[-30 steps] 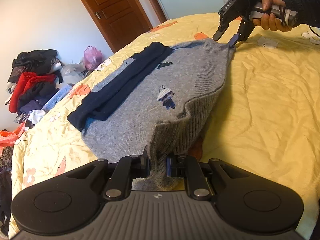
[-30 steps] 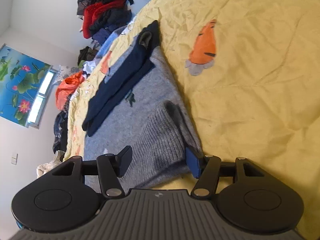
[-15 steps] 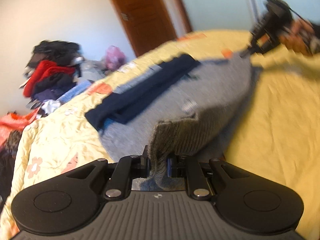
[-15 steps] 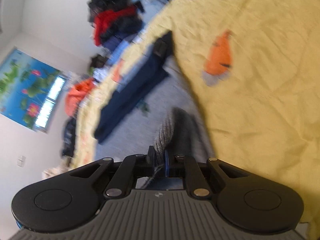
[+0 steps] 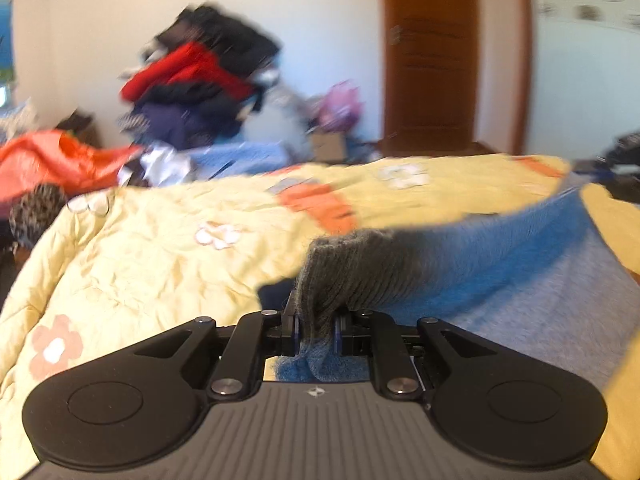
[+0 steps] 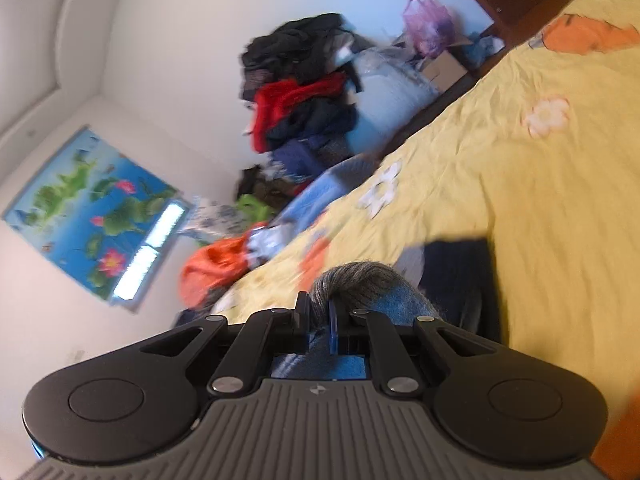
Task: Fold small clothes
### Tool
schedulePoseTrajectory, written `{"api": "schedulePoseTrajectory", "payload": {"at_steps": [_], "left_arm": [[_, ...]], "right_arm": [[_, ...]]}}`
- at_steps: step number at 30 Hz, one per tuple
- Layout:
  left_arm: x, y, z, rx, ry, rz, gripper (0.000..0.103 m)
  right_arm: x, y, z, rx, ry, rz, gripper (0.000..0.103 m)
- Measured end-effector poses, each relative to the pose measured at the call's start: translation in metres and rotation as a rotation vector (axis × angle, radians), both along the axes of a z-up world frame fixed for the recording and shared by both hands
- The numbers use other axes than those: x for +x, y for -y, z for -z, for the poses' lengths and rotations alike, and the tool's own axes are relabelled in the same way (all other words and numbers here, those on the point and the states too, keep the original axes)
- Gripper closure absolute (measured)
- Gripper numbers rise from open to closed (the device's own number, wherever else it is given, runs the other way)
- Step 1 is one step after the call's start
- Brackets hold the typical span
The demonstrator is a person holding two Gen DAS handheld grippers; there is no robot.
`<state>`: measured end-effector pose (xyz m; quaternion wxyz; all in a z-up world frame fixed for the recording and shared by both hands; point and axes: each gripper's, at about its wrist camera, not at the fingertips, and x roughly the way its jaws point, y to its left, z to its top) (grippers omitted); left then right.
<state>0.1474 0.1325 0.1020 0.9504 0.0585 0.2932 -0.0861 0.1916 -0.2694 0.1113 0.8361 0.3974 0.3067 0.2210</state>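
A small grey knitted sweater (image 5: 500, 264) is lifted off the yellow quilted bed (image 5: 140, 264). My left gripper (image 5: 316, 328) is shut on its ribbed hem, and the fabric stretches away to the right. My right gripper (image 6: 318, 320) is shut on another ribbed edge of the same sweater (image 6: 356, 280). A dark navy part of the garment (image 6: 456, 268) lies on the bed just beyond the right gripper. Both views are blurred by motion.
A pile of dark and red clothes (image 5: 200, 80) stands past the bed's far edge; it also shows in the right wrist view (image 6: 304, 92). An orange cloth (image 5: 52, 160) lies at the left. A brown door (image 5: 432, 56) is behind. The quilt (image 6: 540, 180) spreads right.
The right gripper closed on the sweater's ribbed edge. Both grippers have lifted and swung the sweater over toward the navy side, so the views now face the clothes pile and the wall.
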Motion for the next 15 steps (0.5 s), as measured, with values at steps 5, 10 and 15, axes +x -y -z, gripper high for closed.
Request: {"api": "schedulePoseTrajectory", "payload": {"at_steps": [5,10,15], "left_arm": [[0.090,0.002,0.043,0.109,-0.070,-0.078,0.086],[0.113,-0.004,0.048,0.176,-0.071,-0.225,0.064],[0.031,-0.061,0.019,0.007,0.116,-0.395,0.009]], "right_arm": [[0.082,-0.009,0.045,-0.042,-0.106,0.064,0.089],[0.096,-0.020,0.084,-0.104,-0.191,0.144,0.033],[0.035,-0.014,0.064,-0.148,-0.046,0.148,0.029]]}}
